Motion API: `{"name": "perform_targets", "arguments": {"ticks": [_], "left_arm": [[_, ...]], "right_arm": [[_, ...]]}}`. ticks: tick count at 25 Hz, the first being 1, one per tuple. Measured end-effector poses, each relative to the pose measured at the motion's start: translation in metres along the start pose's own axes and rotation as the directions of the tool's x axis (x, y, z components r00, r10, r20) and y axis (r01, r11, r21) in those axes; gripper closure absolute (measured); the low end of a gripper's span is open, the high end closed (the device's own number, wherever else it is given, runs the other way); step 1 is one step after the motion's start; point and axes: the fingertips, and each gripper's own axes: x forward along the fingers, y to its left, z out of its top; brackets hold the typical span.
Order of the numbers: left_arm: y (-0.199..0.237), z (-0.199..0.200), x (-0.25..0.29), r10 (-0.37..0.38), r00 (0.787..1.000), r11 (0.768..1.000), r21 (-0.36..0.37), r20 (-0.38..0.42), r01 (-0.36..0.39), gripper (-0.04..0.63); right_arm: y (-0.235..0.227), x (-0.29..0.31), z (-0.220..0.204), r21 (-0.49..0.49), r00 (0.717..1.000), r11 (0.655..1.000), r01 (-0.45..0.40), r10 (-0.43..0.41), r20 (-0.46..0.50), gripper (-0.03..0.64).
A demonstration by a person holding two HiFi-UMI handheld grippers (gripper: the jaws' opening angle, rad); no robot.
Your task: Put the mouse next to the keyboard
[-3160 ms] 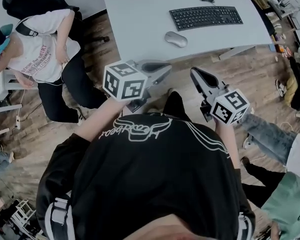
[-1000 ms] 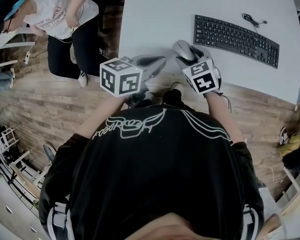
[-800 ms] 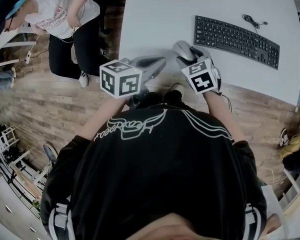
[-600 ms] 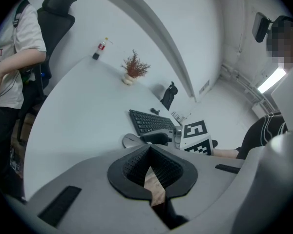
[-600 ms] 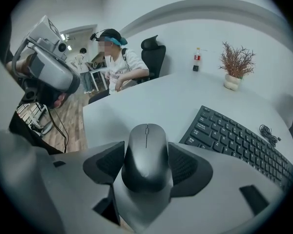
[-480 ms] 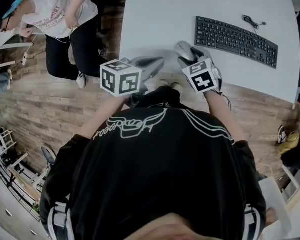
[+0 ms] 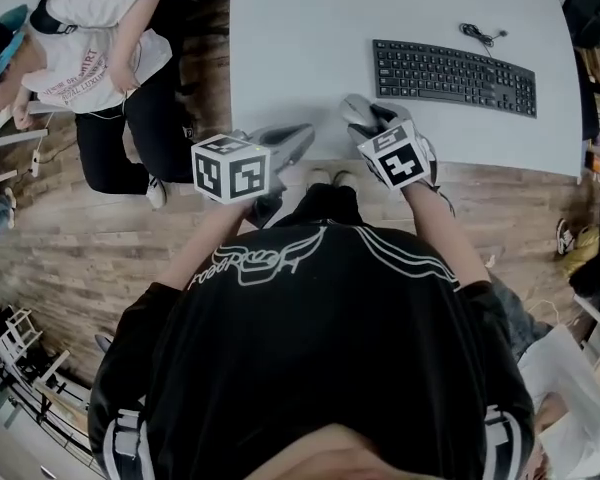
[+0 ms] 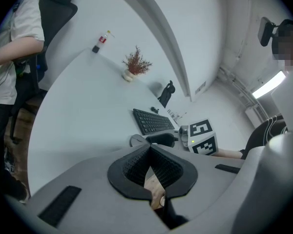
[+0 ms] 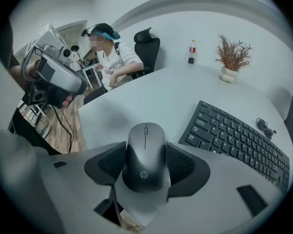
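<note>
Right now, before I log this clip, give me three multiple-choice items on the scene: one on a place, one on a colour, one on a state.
1. Where is the mouse?
A) between the jaws of the right gripper, on the table
B) beside the potted plant
C) on the floor

2. What colour is the keyboard?
A) white
B) black
C) red

3. How do the jaws of the left gripper stand?
A) wide apart
B) clamped on a bottle
C) together, with nothing between them

Answers:
1 A: the right gripper view shows the mouse resting on the table between the two pads, and the jaws are closing around it.
2 B: its keys and frame are black against the pale table.
3 C: the left gripper view shows the tips meeting and nothing gripped.
</note>
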Motion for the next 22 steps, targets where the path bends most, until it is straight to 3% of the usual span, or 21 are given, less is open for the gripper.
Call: {"name": "perform_targets", "arguments": {"ticks": [5, 9, 22], "left_arm": [[0.009, 0.004, -0.003, -0.035, 0.999, 0.999, -0.011, 0.001, 0.035, 0.589], [0.009, 0.008, 0.004, -0.077, 0.997, 0.997, 0.017, -0.012, 0.077, 0.589], [-0.013, 0.036, 0.011, -0.109, 0.994, 0.989, 0.104, 0.003, 0.108, 0.589]], "right_arm": [[0.004, 0.002, 0.006, 0.03, 0.999, 0.999, 0.039, -0.04, 0.008, 0.362], [-0.002, -0.004, 0.01, 0.059, 0.997, 0.995, 0.078, -0.078, 0.011, 0.362], [-0.016, -0.039, 0.024, 0.064, 0.989, 0.99, 0.124, -0.129, 0.078, 0.362]]}}
